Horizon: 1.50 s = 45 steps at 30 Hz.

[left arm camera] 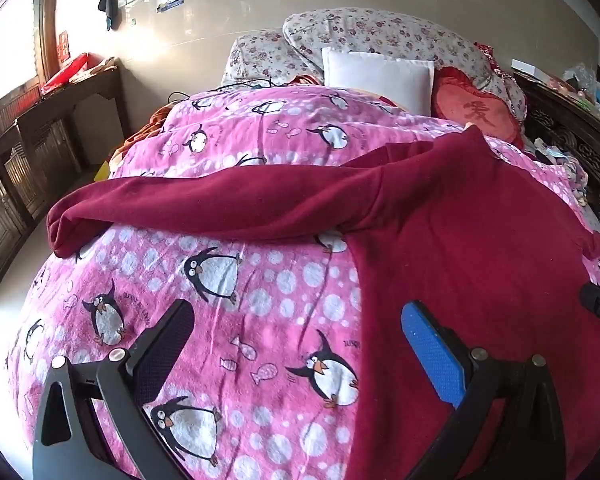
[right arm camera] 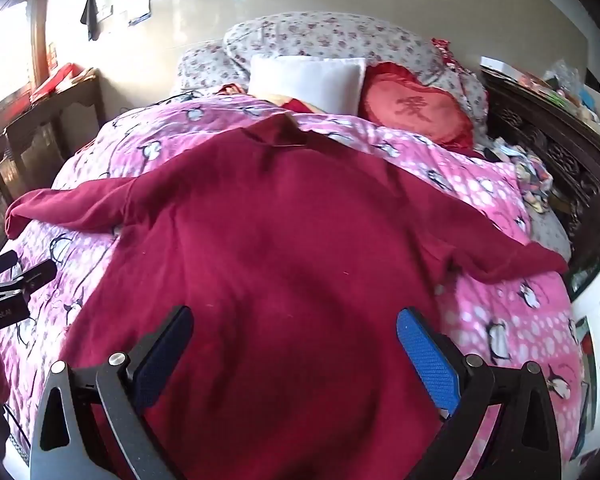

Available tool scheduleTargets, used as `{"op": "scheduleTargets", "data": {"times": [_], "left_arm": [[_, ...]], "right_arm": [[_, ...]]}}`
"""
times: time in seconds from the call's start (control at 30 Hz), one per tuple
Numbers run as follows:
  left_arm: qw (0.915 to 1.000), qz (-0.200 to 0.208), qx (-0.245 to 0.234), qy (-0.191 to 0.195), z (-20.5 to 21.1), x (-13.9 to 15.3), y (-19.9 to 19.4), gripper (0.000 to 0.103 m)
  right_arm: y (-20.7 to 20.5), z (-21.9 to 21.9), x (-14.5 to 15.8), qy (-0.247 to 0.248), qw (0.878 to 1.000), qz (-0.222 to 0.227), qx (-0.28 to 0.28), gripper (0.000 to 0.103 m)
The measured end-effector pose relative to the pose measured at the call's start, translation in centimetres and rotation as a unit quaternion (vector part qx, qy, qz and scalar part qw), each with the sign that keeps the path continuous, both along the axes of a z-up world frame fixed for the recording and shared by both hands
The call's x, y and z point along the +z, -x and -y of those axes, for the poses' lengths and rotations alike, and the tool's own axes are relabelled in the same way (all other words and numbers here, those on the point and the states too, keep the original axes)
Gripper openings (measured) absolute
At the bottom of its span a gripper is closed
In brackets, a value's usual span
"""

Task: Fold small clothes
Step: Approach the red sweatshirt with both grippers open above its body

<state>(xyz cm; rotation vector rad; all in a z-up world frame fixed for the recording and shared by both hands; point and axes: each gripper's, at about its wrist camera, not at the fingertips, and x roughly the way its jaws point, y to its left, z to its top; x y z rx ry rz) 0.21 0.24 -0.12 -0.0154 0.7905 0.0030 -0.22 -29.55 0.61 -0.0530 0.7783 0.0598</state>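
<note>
A dark red long-sleeved sweater (right arm camera: 284, 248) is laid flat on a pink penguin-print quilt (left arm camera: 236, 280) covering the bed. In the right wrist view the garment fills the centre of the frame, its collar (right arm camera: 284, 130) lying toward 12 o'clock. One sleeve (right arm camera: 68, 204) is stretched toward 9 o'clock and the other sleeve (right arm camera: 512, 256) toward 3 o'clock. Both sleeves rest on the quilt.

The right gripper (right arm camera: 296, 344) is held above the lower body of the sweater with its jaws spread wide; nothing is held between them. Whether its pads touch the cloth cannot be told. One pad is blue (right arm camera: 426, 360), the other dark.

The left gripper (left arm camera: 296, 344) is likewise spread wide and empty. It is positioned over the boundary between quilt and sweater: its dark finger (left arm camera: 164, 348) is seen over bare quilt, its blue finger (left arm camera: 432, 352) over the red cloth. In this view the sweater body occupies the 3 to 5 o'clock sector and one sleeve runs across toward 9 o'clock.

At 12 o'clock a white pillow (left arm camera: 378, 76), a red heart-shaped cushion (left arm camera: 478, 114) and folded floral bedding (left arm camera: 380, 34) are noted at the head of the bed. A dark wooden side table (left arm camera: 60, 120) stands at 10 o'clock.
</note>
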Motion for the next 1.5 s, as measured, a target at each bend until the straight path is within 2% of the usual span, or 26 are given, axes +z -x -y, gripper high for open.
{"op": "scheduleTargets", "data": {"times": [0.33, 0.47, 0.5, 0.53, 0.6, 0.63, 0.73, 0.77, 0.83, 0.93, 1.13, 1.2, 1.27, 1.33, 1.4, 1.5], "left_arm": [[0.9996, -0.002, 0.022, 0.017, -2.7, 0.3, -1.1, 0.103], [0.9983, -0.003, 0.052, 0.028, -6.2, 1.0, -1.7, 0.103], [0.9975, -0.01, 0.063, 0.029, -7.3, 1.1, -2.0, 0.103], [0.9969, -0.02, 0.075, 0.014, -8.3, 1.3, -2.2, 0.103], [0.9938, -0.027, 0.103, 0.031, -11.4, 1.6, -2.6, 0.103], [0.9922, -0.036, 0.117, 0.022, -12.6, 1.9, -2.7, 0.103], [0.9827, -0.035, 0.172, 0.059, -17.4, 1.8, -3.0, 0.103], [0.9761, -0.038, 0.195, 0.088, -19.3, 1.3, -3.2, 0.103], [0.9668, -0.038, 0.223, 0.119, -21.7, 1.1, -3.1, 0.103], [0.9459, -0.048, 0.269, 0.174, -24.8, -0.3, -3.6, 0.103], [0.9241, -0.032, 0.3, 0.235, -28.3, -1.4, -6.3, 0.103], [0.917, -0.027, 0.314, 0.244, -29.3, -1.4, -7.2, 0.103], [0.9137, -0.028, 0.324, 0.243, -29.9, -1.5, -8.1, 0.103], [0.9139, -0.038, 0.326, 0.238, -30.0, -1.8, -8.9, 0.103], [0.9162, -0.052, 0.32, 0.235, -29.9, -2.4, -9.9, 0.103], [0.925, -0.054, 0.309, 0.215, -29.3, -2.7, -10.8, 0.103]], "right_arm": [[-2.6, -4.4, 0.1, 0.001, 0.999, -0.002, 0.039, 0.103], [-4.0, -6.0, -0.4, -0.001, 0.999, -0.011, 0.052, 0.103], [-4.3, -6.3, -0.6, -0.002, 0.998, -0.014, 0.055, 0.103], [-4.6, -6.7, -0.9, -0.003, 0.998, -0.017, 0.06, 0.103], [-5.1, -7.4, -1.3, -0.005, 0.997, -0.022, 0.071, 0.103], [-5.3, -7.7, -1.5, -0.005, 0.997, -0.023, 0.074, 0.103], [-5.9, -8.5, -1.9, -0.002, 0.996, -0.026, 0.081, 0.103], [-6.2, -8.7, -1.9, -0.003, 0.996, -0.027, 0.084, 0.103], [-6.7, -8.8, -1.9, -0.006, 0.996, -0.028, 0.087, 0.103], [-7.5, -8.7, -1.6, -0.011, 0.996, -0.026, 0.087, 0.103], [-8.8, -8.0, -0.4, 0.002, 0.997, -0.014, 0.081, 0.103], [-9.1, -7.6, 0.0, 0.003, 0.997, -0.01, 0.078, 0.103], [-9.4, -7.2, 0.1, 0.0, 0.997, -0.009, 0.075, 0.103], [-9.9, -6.9, 0.1, -0.002, 0.997, -0.009, 0.072, 0.103], [-10.4, -6.6, 0.1, -0.001, 0.997, -0.012, 0.07, 0.103], [-11.2, -6.3, 0.2, 0.001, 0.998, -0.009, 0.064, 0.103]]}}
